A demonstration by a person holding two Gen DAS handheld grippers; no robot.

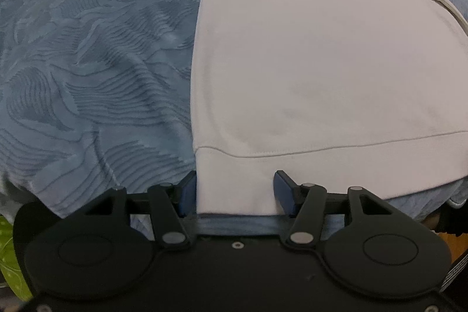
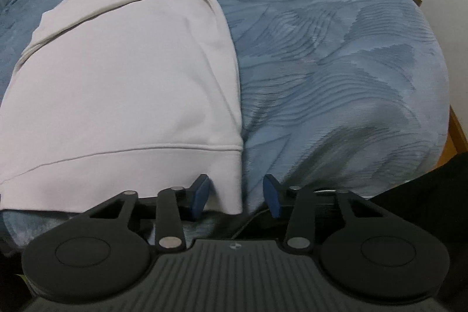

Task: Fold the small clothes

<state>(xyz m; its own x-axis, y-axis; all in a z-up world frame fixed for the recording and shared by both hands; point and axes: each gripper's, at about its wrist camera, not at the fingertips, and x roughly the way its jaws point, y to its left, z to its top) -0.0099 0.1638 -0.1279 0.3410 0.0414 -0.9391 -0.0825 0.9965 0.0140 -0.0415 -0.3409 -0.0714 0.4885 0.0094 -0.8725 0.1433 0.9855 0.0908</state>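
In the left wrist view, a pale pink sweatshirt (image 1: 321, 63) is seen lying flat on a blue textured bedspread (image 1: 87, 63). The left gripper (image 1: 235, 192) is spread wide, its jaws astride the near left hem corner.

In the right wrist view, the right gripper (image 2: 235, 195) is likewise spread, the near right hem corner lying between its jaws.

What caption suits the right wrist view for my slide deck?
Open right gripper straddles the hem corner of a white sweatshirt spread on a blue bedspread.
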